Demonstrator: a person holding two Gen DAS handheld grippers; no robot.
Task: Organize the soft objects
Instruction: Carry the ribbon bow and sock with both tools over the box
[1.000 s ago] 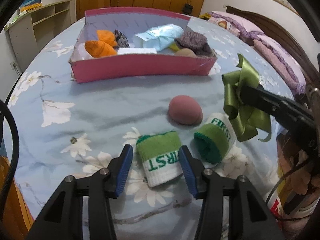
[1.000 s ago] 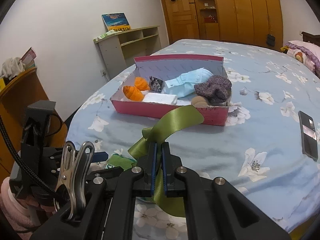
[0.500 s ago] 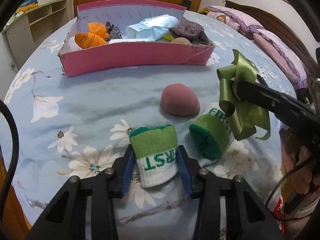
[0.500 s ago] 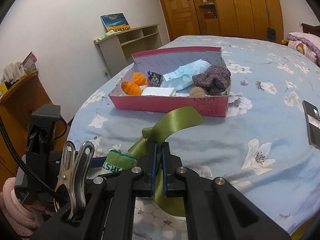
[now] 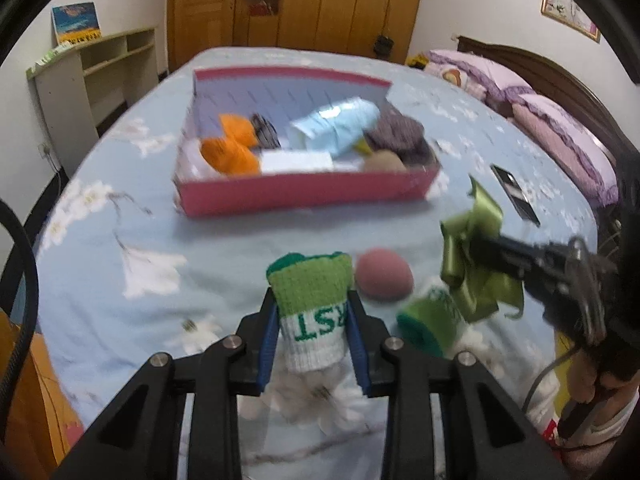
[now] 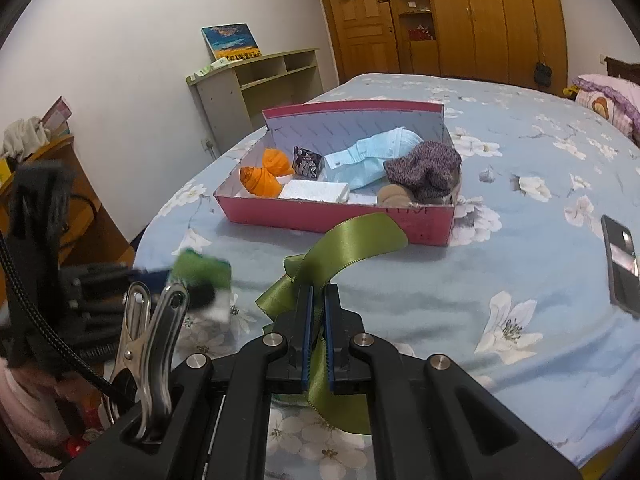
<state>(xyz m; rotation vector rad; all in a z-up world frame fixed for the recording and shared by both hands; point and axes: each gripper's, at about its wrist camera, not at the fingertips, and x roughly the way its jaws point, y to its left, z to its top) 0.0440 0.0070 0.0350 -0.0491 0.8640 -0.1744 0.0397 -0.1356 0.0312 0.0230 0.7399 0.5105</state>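
Note:
My left gripper (image 5: 313, 300) is shut on a green and white rolled sock (image 5: 312, 304) and holds it above the bedspread; it shows blurred in the right wrist view (image 6: 202, 276). A second green sock (image 5: 430, 320) and a pink sponge (image 5: 383, 275) lie on the bed. My right gripper (image 6: 316, 292) is shut on a green ribbon bow (image 6: 340, 248), also seen in the left wrist view (image 5: 474, 256). A pink box (image 5: 304, 192) (image 6: 340, 216) holds orange, blue and purple soft items.
A black phone (image 6: 622, 264) lies on the bed at the right. Pink pillows (image 5: 560, 136) and a headboard are at the far right. A shelf unit (image 6: 256, 88) stands by the wall, wardrobes behind. The bed edge is near me.
My left gripper has closed on the green and white sock and lifted it off the bed, tilting upward. The right gripper still holds the bow and has risen slightly.

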